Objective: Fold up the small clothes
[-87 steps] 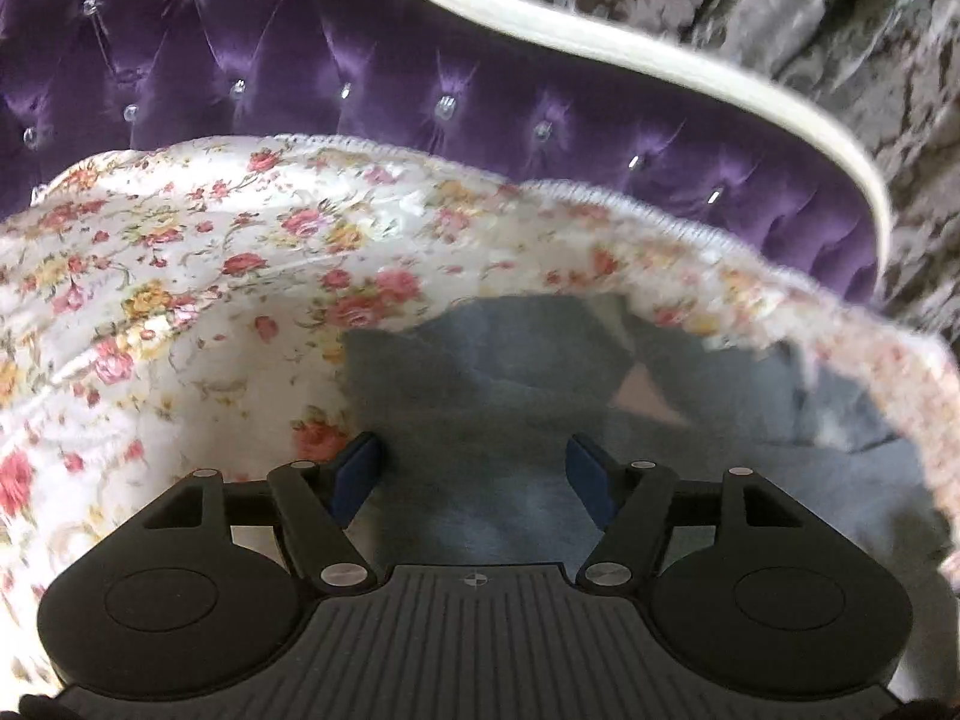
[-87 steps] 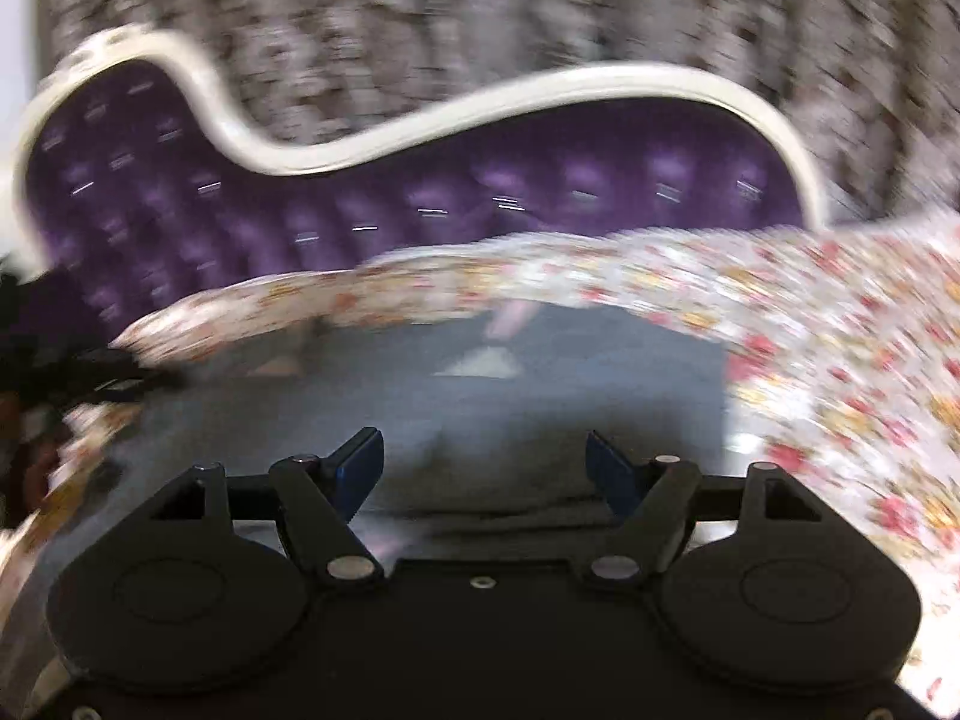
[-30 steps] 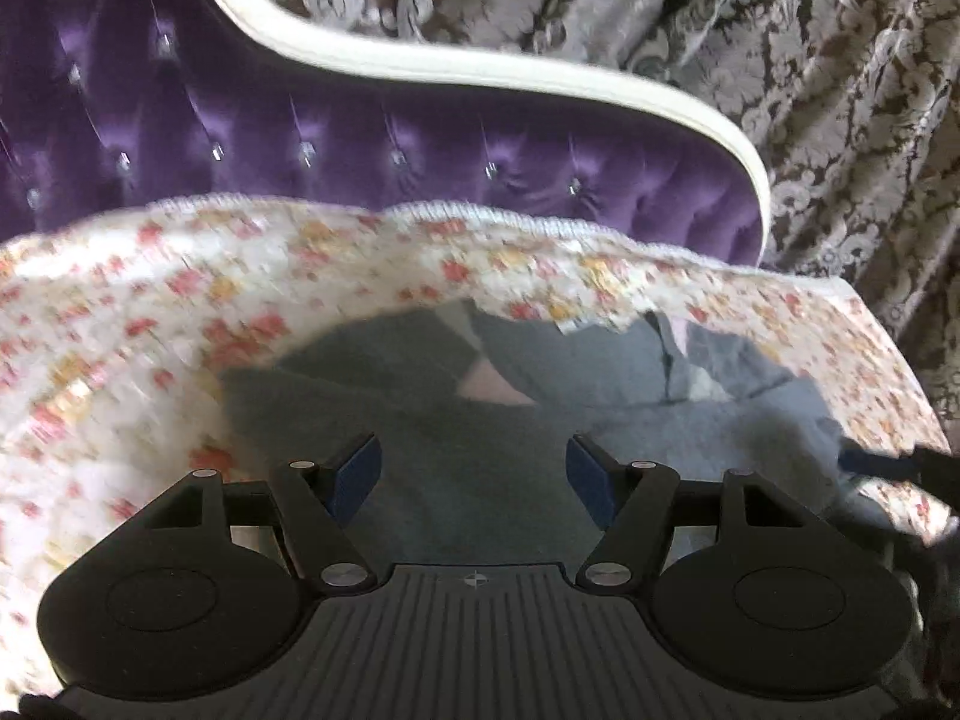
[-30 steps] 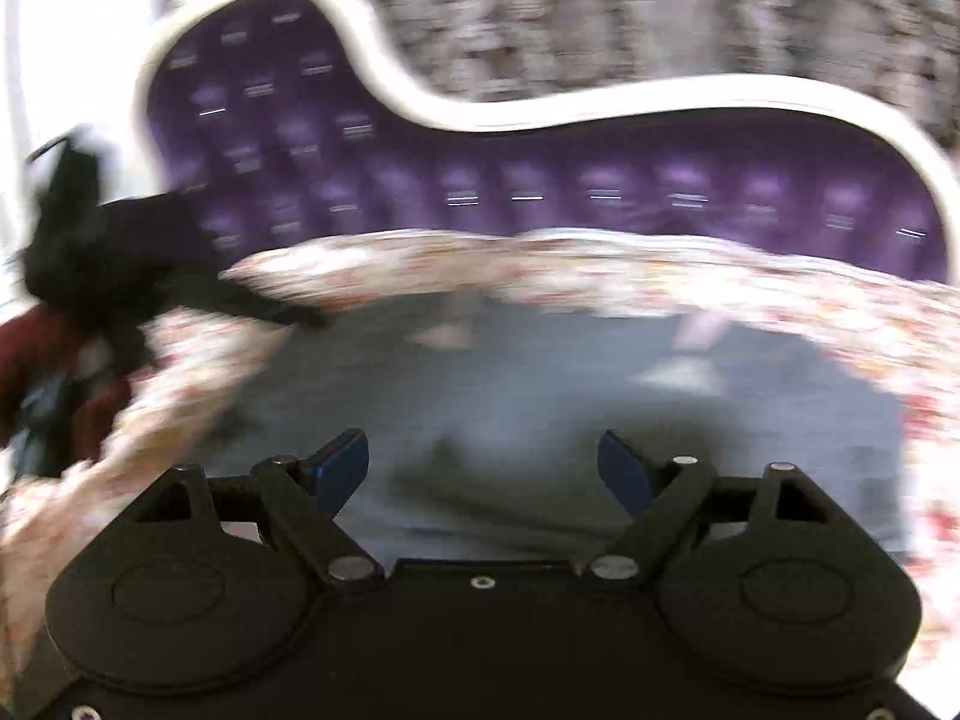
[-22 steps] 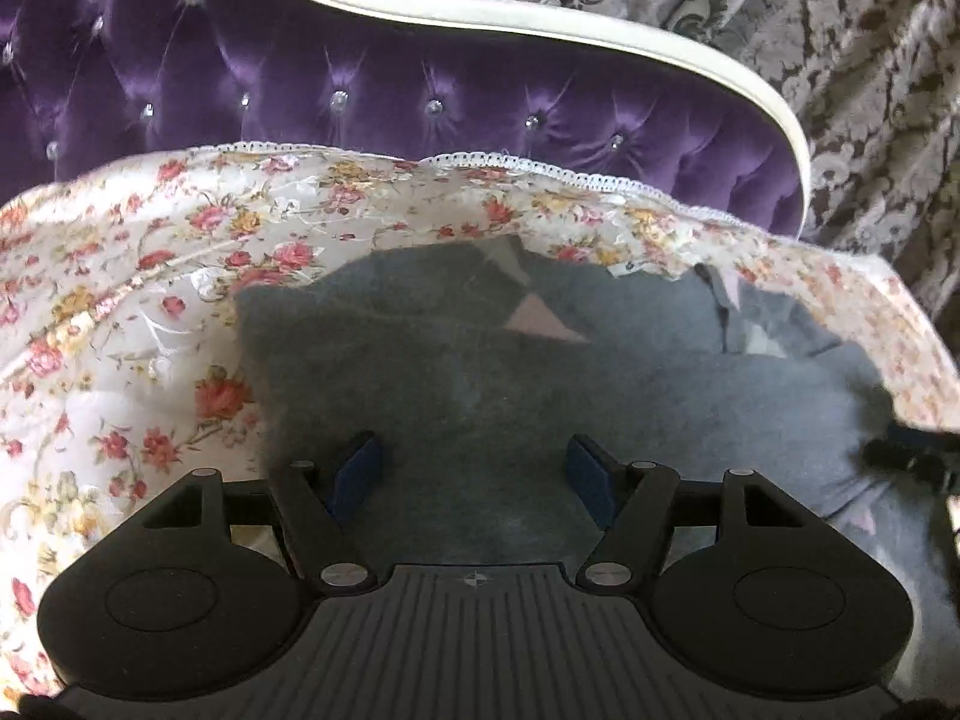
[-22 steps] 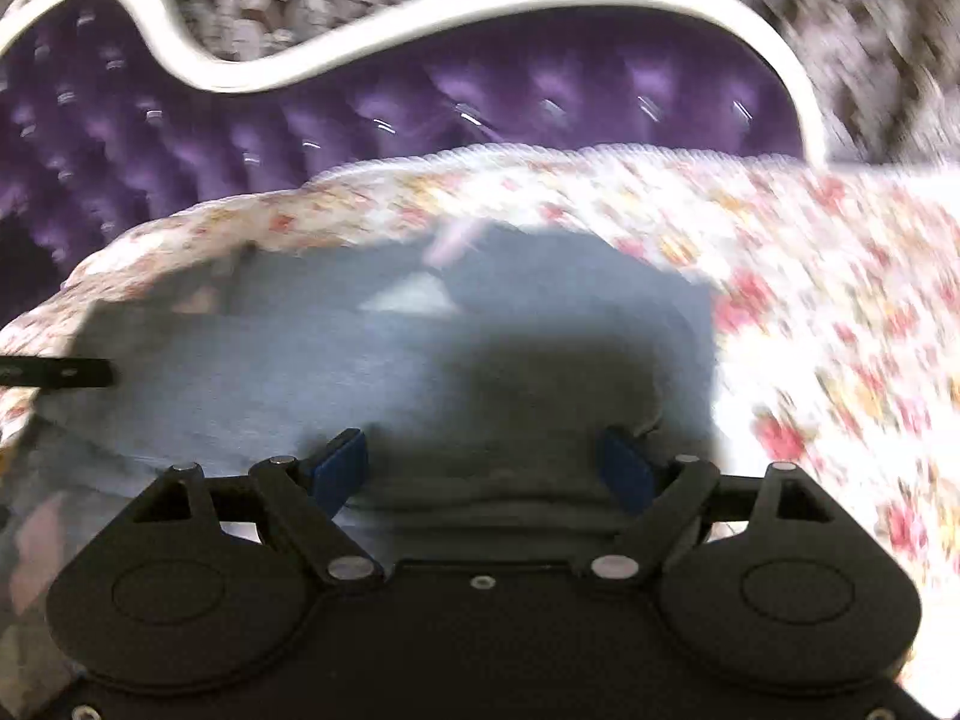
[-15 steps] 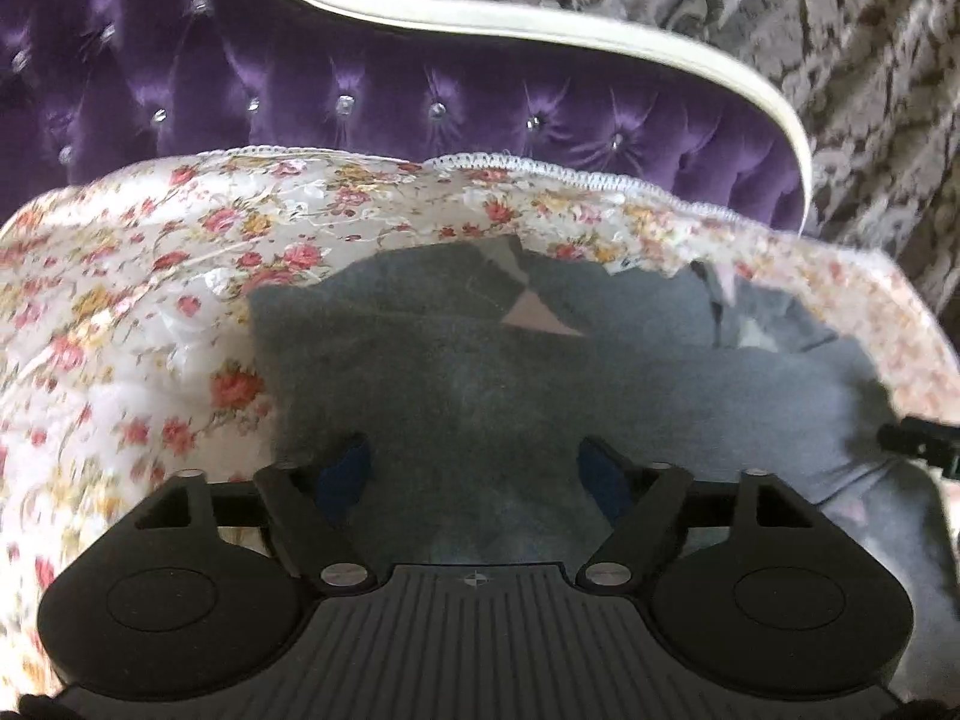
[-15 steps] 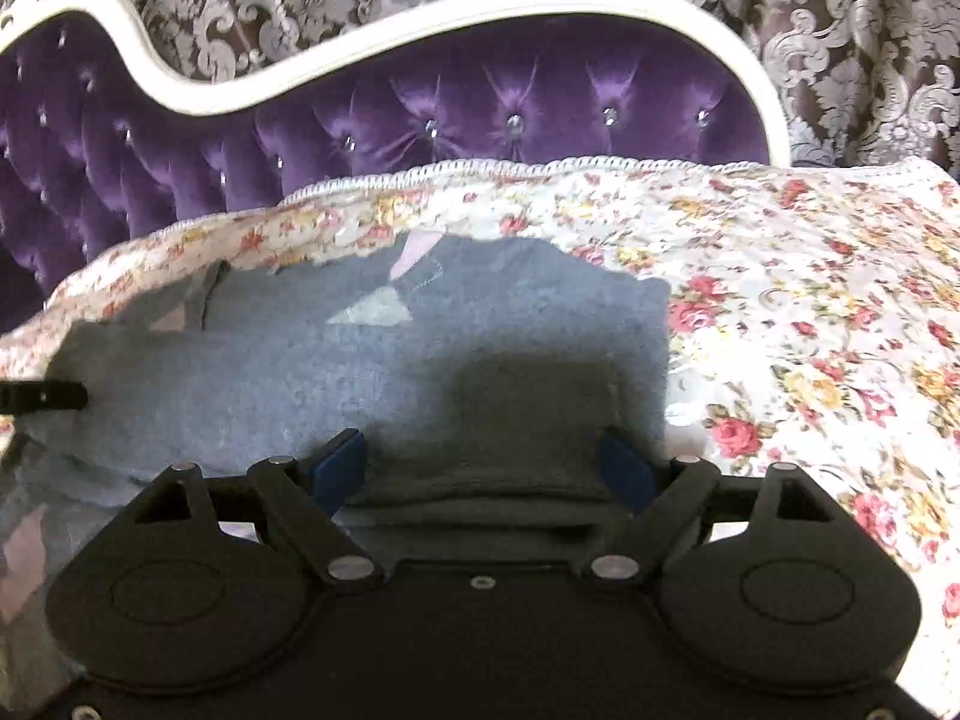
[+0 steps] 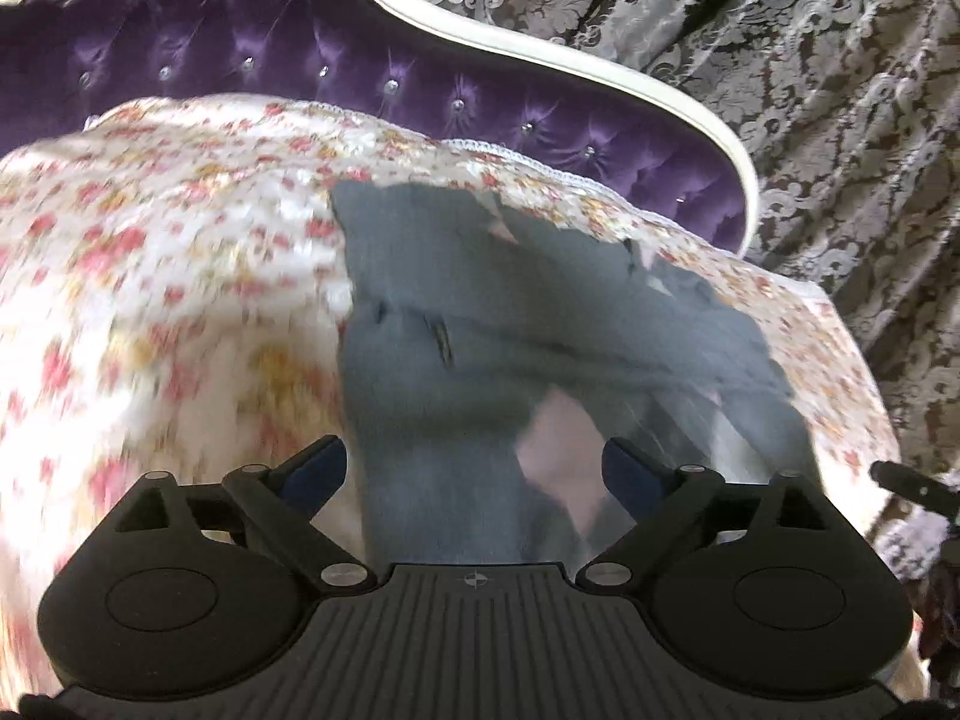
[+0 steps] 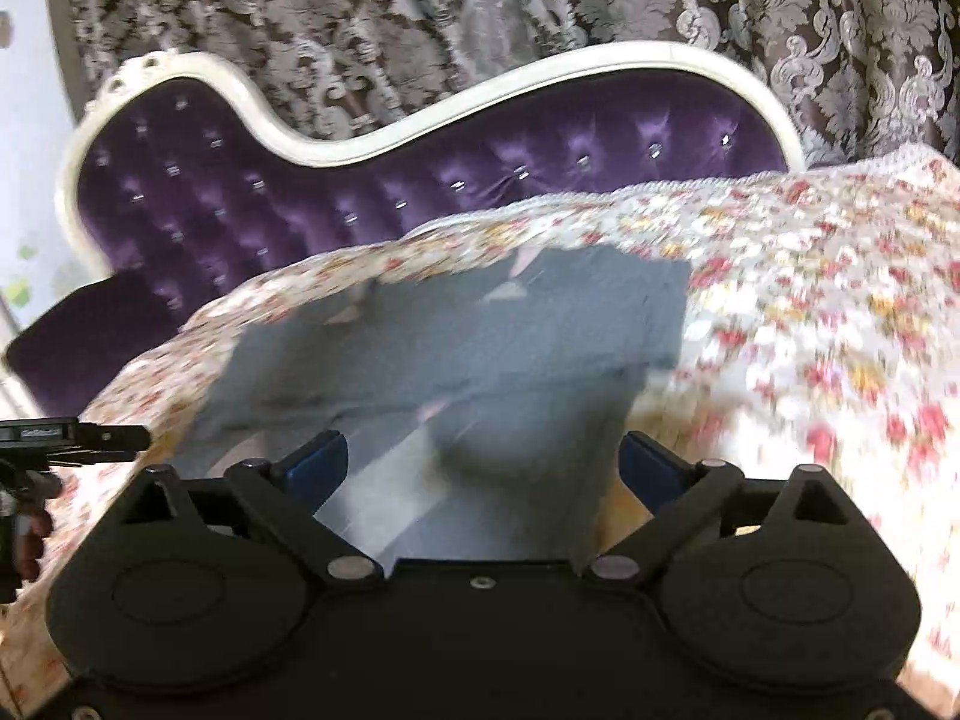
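A small grey garment (image 9: pixel 480 324) lies spread on a floral bedspread (image 9: pixel 156 276), with a pale pink patch showing near its close edge. It also shows in the right wrist view (image 10: pixel 480 348), blurred. My left gripper (image 9: pixel 474 471) is open just above the garment's near edge, holding nothing. My right gripper (image 10: pixel 483 465) is open over the garment's near edge, also empty. The tip of the right gripper shows at the left view's right edge (image 9: pixel 912 483), and the left gripper's tip at the right view's left edge (image 10: pixel 72 435).
A purple tufted headboard (image 9: pixel 300 66) with a white frame (image 10: pixel 420 114) stands behind the bedspread (image 10: pixel 810 312). Patterned brown and silver curtains (image 10: pixel 540 0) hang behind it. The bedspread drops off at its right edge in the left wrist view.
Both grippers have pulled back and swung, so the garment sits further ahead. The garment's near part now looks bunched and folded over, with a pink patch showing. Both grippers stay open.
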`<act>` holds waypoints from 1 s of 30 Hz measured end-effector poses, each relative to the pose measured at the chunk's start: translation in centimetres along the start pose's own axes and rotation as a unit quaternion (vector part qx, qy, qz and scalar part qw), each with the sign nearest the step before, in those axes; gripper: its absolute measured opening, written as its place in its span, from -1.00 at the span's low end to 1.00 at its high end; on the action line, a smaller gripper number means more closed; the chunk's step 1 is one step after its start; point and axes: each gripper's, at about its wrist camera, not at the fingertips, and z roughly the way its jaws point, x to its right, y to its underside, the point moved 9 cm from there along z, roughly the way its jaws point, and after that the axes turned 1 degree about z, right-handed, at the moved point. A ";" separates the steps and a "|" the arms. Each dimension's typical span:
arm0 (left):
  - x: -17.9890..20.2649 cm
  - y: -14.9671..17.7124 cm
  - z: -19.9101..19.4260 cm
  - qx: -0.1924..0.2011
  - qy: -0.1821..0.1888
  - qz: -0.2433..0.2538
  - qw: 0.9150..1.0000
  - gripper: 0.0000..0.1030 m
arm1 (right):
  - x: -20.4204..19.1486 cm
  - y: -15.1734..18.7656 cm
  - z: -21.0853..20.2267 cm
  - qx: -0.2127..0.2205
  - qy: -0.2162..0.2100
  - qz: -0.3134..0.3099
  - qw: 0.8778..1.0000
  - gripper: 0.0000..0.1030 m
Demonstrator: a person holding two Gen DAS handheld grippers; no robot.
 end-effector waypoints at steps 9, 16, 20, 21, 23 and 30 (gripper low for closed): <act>2.3 6.2 -4.4 -0.006 0.010 -0.005 1.000 0.80 | -2.2 6.0 -5.3 -0.042 -0.037 0.007 0.998 0.90; 2.8 9.4 -5.6 -0.016 0.014 -0.016 1.000 0.80 | -2.5 10.3 -6.4 -0.080 -0.055 0.054 0.994 0.90; 2.8 10.7 -5.8 -0.014 0.014 -0.029 0.999 0.80 | -2.7 11.3 -6.4 -0.079 -0.076 0.094 0.990 0.91; 2.8 10.9 -5.8 -0.012 0.011 -0.024 1.000 0.80 | -2.9 11.4 -6.3 -0.076 -0.079 0.097 0.989 0.91; 3.0 11.1 -5.7 -0.009 0.005 -0.013 1.000 0.80 | -3.2 11.4 -6.0 -0.072 -0.081 0.097 0.989 0.93; 3.0 11.5 -5.5 -0.006 0.002 -0.011 1.000 0.80 | -4.7 12.0 -4.8 -0.062 -0.095 0.100 0.989 1.00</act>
